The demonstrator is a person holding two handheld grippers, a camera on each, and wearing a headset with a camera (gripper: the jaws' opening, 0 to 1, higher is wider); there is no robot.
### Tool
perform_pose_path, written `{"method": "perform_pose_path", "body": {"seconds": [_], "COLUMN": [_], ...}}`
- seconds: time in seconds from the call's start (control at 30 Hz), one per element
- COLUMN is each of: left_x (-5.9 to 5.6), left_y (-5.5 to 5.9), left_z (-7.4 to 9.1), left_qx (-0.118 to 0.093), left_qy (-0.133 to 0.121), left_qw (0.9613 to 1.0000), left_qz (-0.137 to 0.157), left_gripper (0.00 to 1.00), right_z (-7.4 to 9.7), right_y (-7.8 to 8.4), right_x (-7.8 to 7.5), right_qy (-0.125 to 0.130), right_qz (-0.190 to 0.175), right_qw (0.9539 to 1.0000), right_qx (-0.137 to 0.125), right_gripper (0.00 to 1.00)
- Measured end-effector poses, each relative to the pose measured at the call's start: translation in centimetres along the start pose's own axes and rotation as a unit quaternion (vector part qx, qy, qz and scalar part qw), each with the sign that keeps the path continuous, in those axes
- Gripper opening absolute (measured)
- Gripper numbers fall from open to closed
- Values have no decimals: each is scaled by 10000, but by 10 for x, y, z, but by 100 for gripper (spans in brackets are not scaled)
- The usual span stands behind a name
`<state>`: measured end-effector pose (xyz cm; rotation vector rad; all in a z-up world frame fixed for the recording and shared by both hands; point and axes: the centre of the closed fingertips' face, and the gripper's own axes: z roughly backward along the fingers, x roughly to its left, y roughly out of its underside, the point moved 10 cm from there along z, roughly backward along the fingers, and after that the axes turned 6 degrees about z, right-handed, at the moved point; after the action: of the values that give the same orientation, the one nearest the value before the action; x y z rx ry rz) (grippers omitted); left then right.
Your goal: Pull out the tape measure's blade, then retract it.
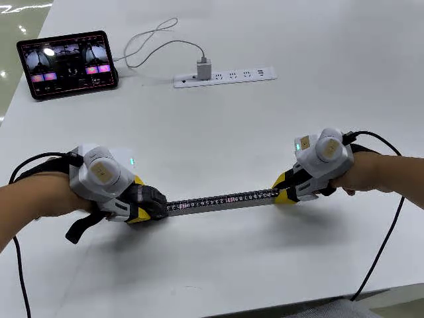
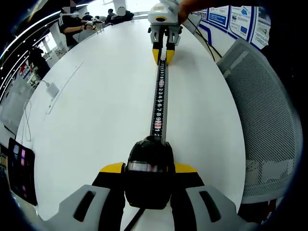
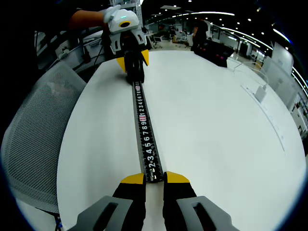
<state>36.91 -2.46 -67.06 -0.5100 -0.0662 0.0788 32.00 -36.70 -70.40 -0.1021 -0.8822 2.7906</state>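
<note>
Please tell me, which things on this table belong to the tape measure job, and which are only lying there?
In the job: tape measure case, its blade, left gripper holding the case, right gripper pinching the blade's end.

Lying about: tablet, power strip, charger with its cable.

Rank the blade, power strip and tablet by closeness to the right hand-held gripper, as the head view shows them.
1. Blade: its tip is pinched in the right hand-held gripper itself.
2. Power strip: farther back, near the centre.
3. Tablet: far back on the left.
</note>
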Motion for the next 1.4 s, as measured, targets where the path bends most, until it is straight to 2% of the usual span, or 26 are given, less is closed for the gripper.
{"method": "perform_pose_path", "body": {"seconds": [0.33,0.53,0.9,0.93,0.97,1.07,1.2,1.4], "left_x": [1,2,1,2,2,2,1,2], "left_y": [-1,0,0,0,0,0,-2,-10], "left_z": [0,-1,-2,-2,-2,1,7,13], "left_qx": [-26,-107,20,23,13,13,-11,-28], "left_qy": [31,89,17,16,18,55,129,94], "left_qw": [10000,9999,10000,10000,10000,10000,9999,9997], "left_qz": [-14,-57,-60,-73,-66,-3,17,222], "left_gripper": [31,32,33,33,33,34,39,47], "right_z": [0,-1,-3,-3,-4,-4,-2,3], "right_y": [-2,-5,-6,-7,-8,-10,-13,-17], "right_x": [-1,-1,-3,-2,-4,-5,-6,-7], "right_qy": [-7,-43,-79,-100,-134,-122,-120,-97], "right_qz": [-68,210,318,109,90,221,247,49], "right_qw": [10000,9996,9990,9993,9993,9990,9990,9995], "right_qx": [45,190,316,346,342,371,353,282], "right_gripper": [10,11,12,13,14,21,23,31]}}
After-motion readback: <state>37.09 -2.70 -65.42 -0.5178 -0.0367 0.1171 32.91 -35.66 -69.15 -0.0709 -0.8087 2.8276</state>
